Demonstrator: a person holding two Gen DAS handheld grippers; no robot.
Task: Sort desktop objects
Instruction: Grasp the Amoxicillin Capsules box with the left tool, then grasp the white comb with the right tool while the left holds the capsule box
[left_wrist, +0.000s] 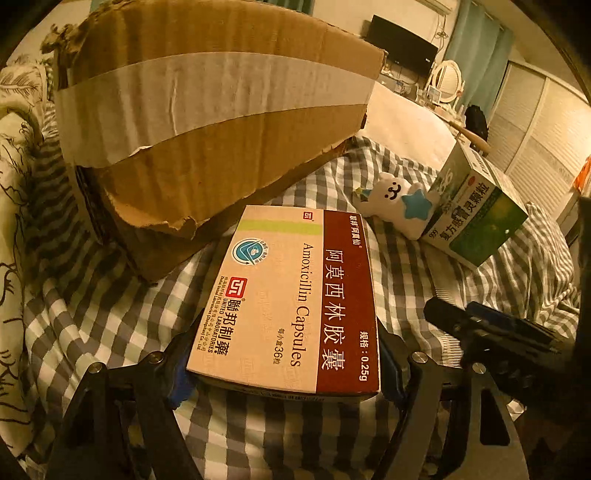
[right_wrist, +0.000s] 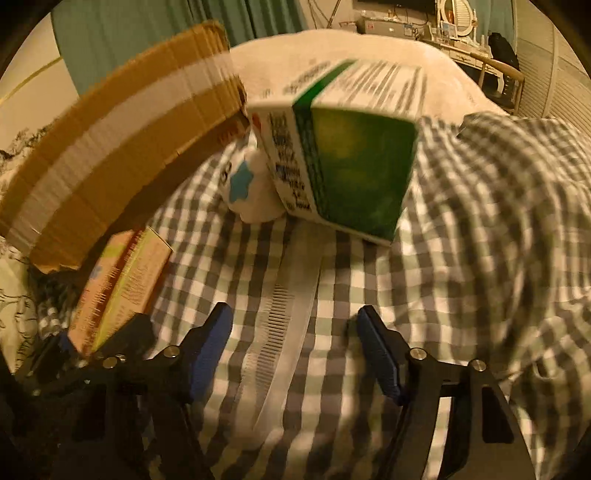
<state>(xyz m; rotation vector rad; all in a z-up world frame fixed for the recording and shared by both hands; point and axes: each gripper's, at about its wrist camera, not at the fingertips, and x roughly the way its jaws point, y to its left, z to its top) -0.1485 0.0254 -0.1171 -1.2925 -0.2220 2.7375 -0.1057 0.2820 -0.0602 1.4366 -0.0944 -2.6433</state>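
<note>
left fingers (left_wrist: 284, 373) clamp the amoxicillin box (left_wrist: 291, 299); right fingers (right_wrist: 295, 350) gape empty, and closing early could snag the checked bedcover (right_wrist: 480, 221), not the green box (right_wrist: 351, 158).

Amoxicillin box (left_wrist: 291, 299) flat; green box (right_wrist: 343, 155) tilted on plush (right_wrist: 251, 184).

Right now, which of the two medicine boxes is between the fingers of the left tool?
The Amoxicillin Capsules box, cream and dark red, sits between the left tool fingers. The green box lies apart, beside the white plush toy.
</note>
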